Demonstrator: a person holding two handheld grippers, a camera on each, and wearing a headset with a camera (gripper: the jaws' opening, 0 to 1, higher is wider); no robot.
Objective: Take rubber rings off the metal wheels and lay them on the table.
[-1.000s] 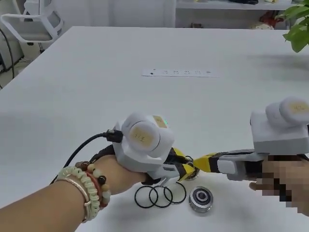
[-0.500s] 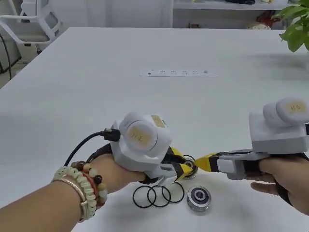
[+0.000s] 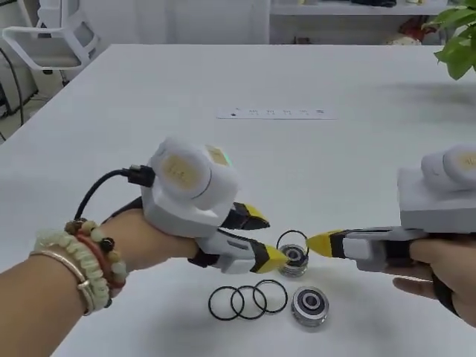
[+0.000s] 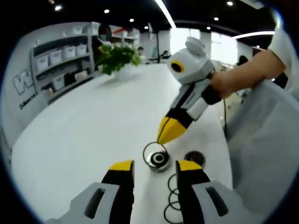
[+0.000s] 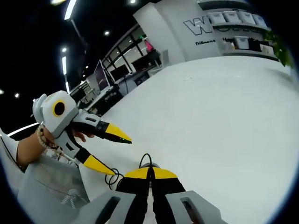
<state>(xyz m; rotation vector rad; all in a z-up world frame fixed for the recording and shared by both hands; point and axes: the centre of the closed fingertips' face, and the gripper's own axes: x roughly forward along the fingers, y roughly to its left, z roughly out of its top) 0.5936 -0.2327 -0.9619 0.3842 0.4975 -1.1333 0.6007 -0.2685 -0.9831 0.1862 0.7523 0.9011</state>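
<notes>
Lower centre of the head view: the right claw [image 3: 312, 243], closed, pinches a rubber ring [image 3: 291, 232] standing above its wheel [image 3: 293, 258] on the counter [image 3: 223, 156]. The left claw [image 3: 270, 239], wide open, is just left of the wheel.

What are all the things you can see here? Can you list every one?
loose rings: three, black, flat in an overlapping row at the front of the table
lifted ring: one, black, standing up from the far wheel
wheels: two, silver, near and far
table: one, white
power strip: one, white, mid-table
plant: one, green, far right
chair: one, white, far left
bracelets: several, beaded, left wrist
left gripper: open, beside far wheel
right gripper: shut on lifted ring
</notes>
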